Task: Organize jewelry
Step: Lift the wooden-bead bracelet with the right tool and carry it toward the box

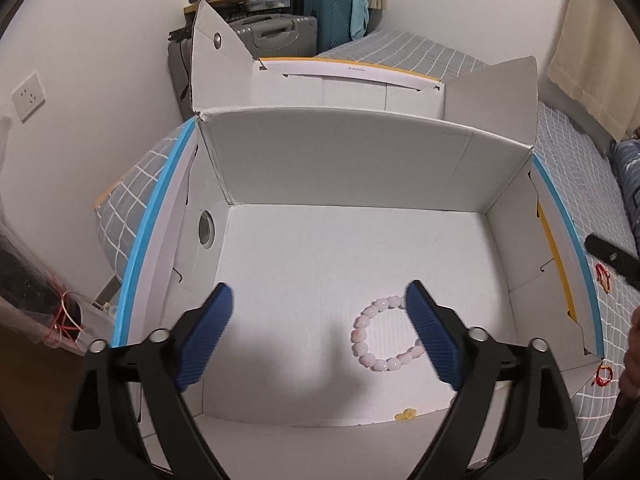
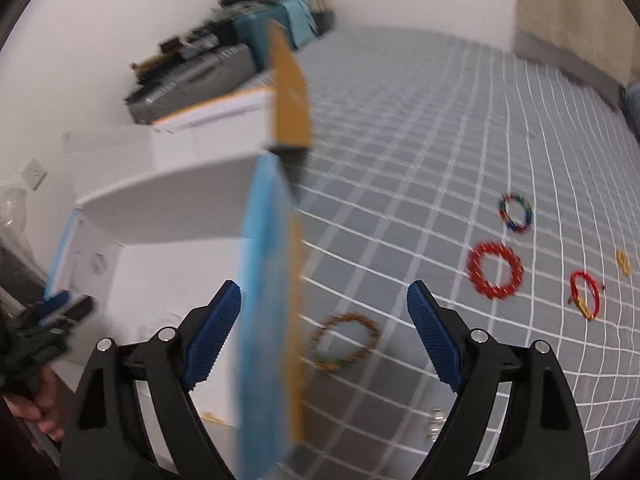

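A pale pink bead bracelet (image 1: 380,334) lies on the floor of the open white cardboard box (image 1: 344,168). A small yellow piece (image 1: 406,414) lies at the box's near wall. My left gripper (image 1: 320,308) is open and empty above the box, its right finger over the bracelet's edge. My right gripper (image 2: 324,308) is open and empty, straddling the box's blue-edged side wall (image 2: 264,280). On the checked bedsheet lie a brown-green bracelet (image 2: 346,342), a red bead bracelet (image 2: 496,270), a multicolour bracelet (image 2: 516,212), a red string bracelet (image 2: 586,294) and a small yellow piece (image 2: 623,262).
The box sits on a bed with a grey checked sheet (image 2: 440,140). Suitcases (image 1: 280,32) stand against the far wall. A clear plastic bag with red string (image 1: 44,304) lies left of the box. A small silver item (image 2: 436,424) lies on the sheet near my right gripper.
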Motion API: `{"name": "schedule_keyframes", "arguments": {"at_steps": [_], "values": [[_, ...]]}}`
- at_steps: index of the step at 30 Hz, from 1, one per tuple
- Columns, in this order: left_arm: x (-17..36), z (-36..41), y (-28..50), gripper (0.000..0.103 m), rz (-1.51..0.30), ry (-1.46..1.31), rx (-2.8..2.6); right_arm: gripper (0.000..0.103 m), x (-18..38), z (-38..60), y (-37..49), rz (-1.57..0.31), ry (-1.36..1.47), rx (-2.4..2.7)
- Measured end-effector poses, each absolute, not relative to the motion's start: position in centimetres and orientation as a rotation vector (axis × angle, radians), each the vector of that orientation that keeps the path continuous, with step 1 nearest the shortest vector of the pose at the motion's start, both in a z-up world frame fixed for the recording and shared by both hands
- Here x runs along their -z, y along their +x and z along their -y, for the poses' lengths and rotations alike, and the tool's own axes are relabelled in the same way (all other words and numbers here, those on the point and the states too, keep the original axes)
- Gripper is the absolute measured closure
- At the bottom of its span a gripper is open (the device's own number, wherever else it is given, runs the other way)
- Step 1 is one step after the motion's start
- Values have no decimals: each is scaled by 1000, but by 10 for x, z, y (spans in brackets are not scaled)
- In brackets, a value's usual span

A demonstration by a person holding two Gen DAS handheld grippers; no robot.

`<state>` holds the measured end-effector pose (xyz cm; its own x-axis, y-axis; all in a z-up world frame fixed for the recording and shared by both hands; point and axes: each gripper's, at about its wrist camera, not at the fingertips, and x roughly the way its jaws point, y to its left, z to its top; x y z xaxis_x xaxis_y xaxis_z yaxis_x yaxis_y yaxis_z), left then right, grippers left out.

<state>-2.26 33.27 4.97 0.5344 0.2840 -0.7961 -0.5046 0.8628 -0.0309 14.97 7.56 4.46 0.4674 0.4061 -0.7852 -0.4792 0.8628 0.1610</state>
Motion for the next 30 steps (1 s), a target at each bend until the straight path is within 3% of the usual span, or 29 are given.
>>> {"name": "schedule_keyframes", "arguments": {"at_steps": [7,13,20,23,25,27,30], "values": [[-49,-331,-21,8,-891,-268,-468,22,15,-52,181,-1092,-52,-489],[-48,-329,-20,7,-895,-268,-457,36,51,-53,190,-1191,-63,-483],[-48,-330,-19,7,-900,-276,-448,48,56,-59,187,-1180,-164,-434],[-48,-328,-18,7,-900,-272,-443,57,59,-63,185,-1160,-214,-418],[-48,-328,-17,7,-901,-272,-439,74,60,-61,186,-1154,-226,-412],[-48,-328,-17,7,-902,-273,-437,83,60,-61,186,-1156,-225,-415],[-48,-328,-16,7,-904,-275,-430,91,60,-59,186,-1154,-216,-412]]}}
